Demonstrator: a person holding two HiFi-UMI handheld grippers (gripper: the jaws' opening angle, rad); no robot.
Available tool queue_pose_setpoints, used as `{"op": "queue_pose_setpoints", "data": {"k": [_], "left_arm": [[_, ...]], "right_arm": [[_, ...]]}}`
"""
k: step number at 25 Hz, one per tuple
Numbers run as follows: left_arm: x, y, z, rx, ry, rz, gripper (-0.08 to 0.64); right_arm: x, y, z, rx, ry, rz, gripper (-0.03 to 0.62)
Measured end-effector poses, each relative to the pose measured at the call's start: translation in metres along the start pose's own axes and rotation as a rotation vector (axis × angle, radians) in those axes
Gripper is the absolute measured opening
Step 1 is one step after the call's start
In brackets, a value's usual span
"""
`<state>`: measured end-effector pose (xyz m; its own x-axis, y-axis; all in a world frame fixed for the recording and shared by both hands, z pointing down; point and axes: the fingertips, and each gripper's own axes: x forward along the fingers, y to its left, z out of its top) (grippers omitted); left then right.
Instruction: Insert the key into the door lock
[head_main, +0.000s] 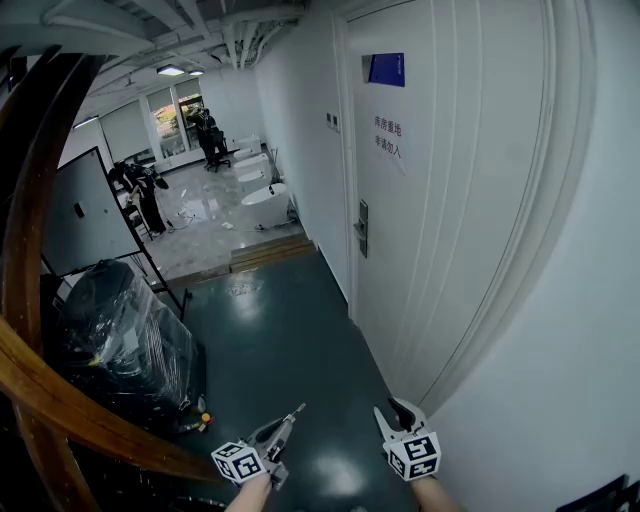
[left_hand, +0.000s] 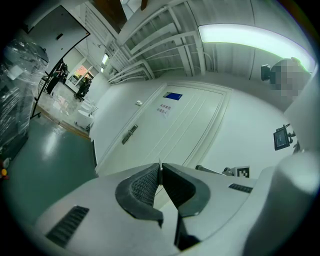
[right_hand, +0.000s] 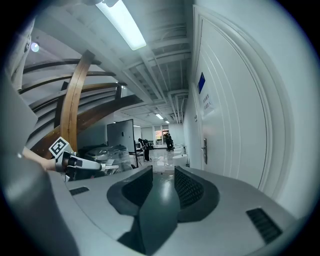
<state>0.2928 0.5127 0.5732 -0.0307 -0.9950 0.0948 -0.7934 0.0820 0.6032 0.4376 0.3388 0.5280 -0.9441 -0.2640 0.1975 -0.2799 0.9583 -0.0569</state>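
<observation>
Left gripper (head_main: 290, 417) was closed on the key (right_hand: 111, 167), blade poking past its tips. Right gripper (head_main: 394, 413) jaws stood apart, nothing between. Door lock (head_main: 362, 228) was well ahead of both.

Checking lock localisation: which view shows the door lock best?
Head view: the door lock sits unobstructed on the white door, with plate and handle distinct. The left gripper view shows the lock small and slanted. The right gripper view sees the lock nearly edge-on, as a thin strip.
</observation>
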Motion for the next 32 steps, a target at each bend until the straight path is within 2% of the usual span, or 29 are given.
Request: {"op": "queue_pose_setpoints", "data": {"k": [7,14,32], "left_arm": [[0.0,-0.007,-0.005,-0.028,-0.055,0.05,0.031],[0.009,0.009,0.005,-0.036,-0.047,0.049,0.031],[0.042,0.088,0.075,-0.056,-0.006,-0.075,0.031]], "right_arm": [[-0.004,-0.019,-0.005,-0.001,0.01,0.015,0.123],[0.027,-0.021,-0.006,-0.005,0.02,0.02,0.123],[0.124,0.006,0.019,-0.025,0.034,-0.055,0.123]]}}
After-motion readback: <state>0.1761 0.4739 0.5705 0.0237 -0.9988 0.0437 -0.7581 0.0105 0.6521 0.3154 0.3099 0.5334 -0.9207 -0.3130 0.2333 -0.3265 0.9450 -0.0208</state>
